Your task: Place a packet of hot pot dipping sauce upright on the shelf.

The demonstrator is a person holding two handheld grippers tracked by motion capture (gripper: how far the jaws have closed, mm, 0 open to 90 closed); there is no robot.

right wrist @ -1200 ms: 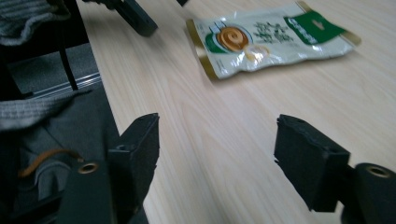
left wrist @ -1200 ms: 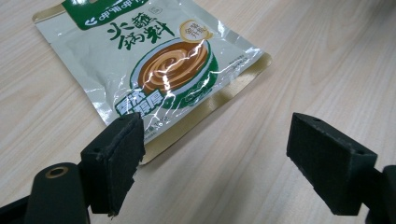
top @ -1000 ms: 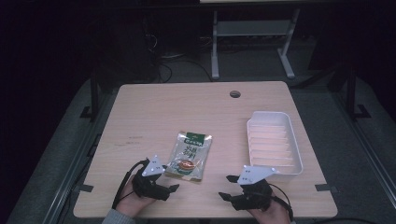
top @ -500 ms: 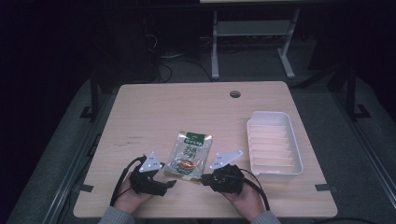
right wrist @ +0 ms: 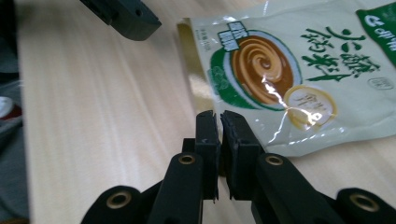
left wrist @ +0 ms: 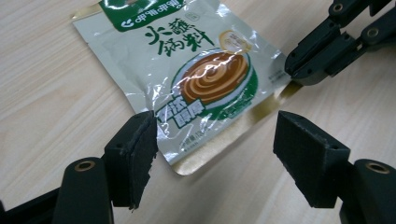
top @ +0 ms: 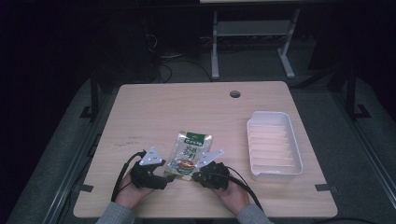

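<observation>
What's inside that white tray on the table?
Nothing: the white tray shows just its own ribbed floor. Its near wall hides a thin strip of that floor.

Both grippers, left gripper [top: 161, 177] and right gripper [top: 198, 173], are black with brass-ringed pivot holes, grey triangular plates, trailing black cables; grey sleeves

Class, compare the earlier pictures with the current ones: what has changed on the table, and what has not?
The right gripper moved left from beside the white tray to the sauce packet's near edge, jaws together. The left gripper, the packet and the tray stayed put.
</observation>
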